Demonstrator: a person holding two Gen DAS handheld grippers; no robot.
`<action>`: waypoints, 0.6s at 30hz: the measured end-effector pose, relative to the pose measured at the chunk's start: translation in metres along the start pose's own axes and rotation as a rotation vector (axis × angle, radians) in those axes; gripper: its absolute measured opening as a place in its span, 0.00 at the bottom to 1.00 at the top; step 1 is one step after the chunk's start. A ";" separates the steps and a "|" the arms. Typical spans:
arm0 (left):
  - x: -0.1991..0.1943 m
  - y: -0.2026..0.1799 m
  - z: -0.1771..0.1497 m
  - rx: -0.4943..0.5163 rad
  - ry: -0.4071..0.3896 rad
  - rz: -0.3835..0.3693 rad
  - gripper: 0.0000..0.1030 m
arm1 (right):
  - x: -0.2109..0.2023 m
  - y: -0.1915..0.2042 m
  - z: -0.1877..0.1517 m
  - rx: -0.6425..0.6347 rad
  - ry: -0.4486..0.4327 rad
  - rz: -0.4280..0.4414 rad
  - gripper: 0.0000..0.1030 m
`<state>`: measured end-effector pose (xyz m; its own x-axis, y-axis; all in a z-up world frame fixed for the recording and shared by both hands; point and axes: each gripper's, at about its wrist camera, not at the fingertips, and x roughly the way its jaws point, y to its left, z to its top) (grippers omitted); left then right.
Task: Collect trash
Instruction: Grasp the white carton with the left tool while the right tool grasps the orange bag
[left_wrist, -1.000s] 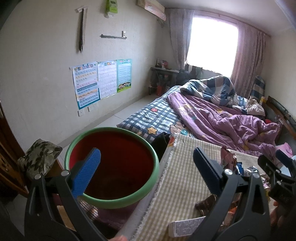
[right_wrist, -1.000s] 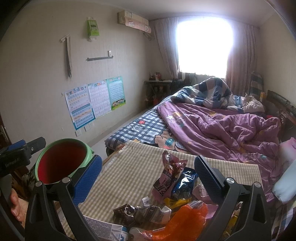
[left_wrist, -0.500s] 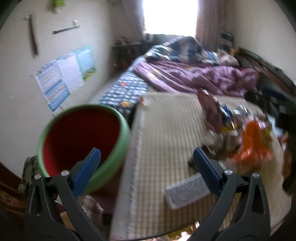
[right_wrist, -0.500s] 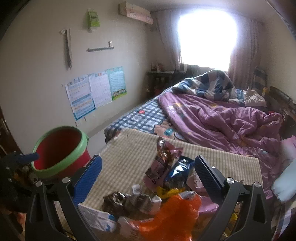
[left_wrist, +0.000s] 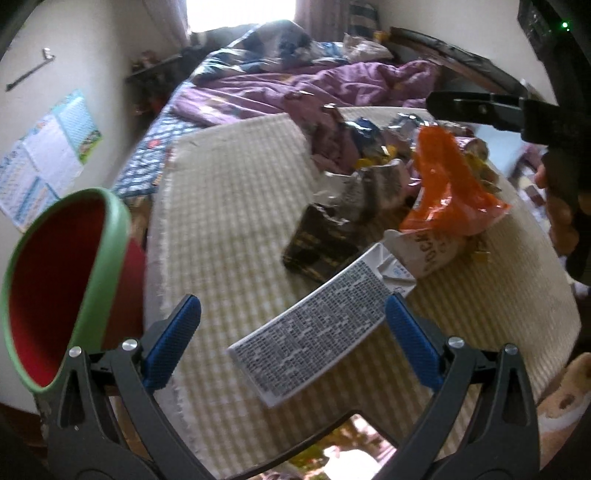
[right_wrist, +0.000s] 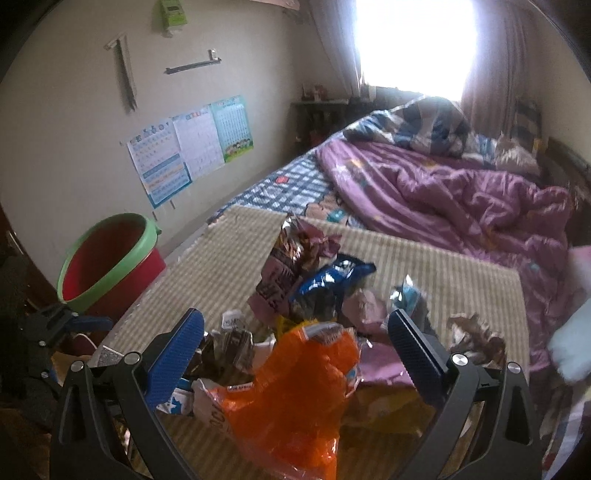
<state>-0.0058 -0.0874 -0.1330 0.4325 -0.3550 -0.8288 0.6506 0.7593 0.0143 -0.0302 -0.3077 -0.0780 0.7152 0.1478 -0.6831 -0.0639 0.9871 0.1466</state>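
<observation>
A heap of wrappers lies on a checked cloth table. It holds an orange bag, a dark wrapper and a flat white carton with printed text. My left gripper is open, and the carton lies between its fingers. My right gripper is open just above the orange bag. It also shows at the right of the left wrist view. A red bucket with a green rim stands off the table's left edge, also in the right wrist view.
A bed with a purple quilt lies beyond the table. Posters hang on the left wall. A purple wrapper and a blue wrapper stand up in the heap.
The left gripper has swung right and down from the bucket to the table, over the carton. The right gripper has dropped lower and closer over the orange bag.
</observation>
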 end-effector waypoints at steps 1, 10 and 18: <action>0.001 -0.001 0.001 0.004 0.009 -0.016 0.95 | 0.001 -0.003 0.000 0.006 0.007 0.004 0.93; 0.013 -0.010 -0.004 0.051 0.080 -0.069 0.95 | 0.006 -0.005 -0.001 0.013 0.030 0.014 0.93; 0.015 -0.009 -0.002 -0.014 0.086 -0.120 0.54 | 0.007 -0.005 -0.005 0.000 0.036 0.010 0.93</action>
<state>-0.0060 -0.0989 -0.1467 0.2966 -0.3962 -0.8690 0.6852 0.7221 -0.0953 -0.0283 -0.3118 -0.0866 0.6888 0.1593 -0.7073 -0.0709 0.9857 0.1530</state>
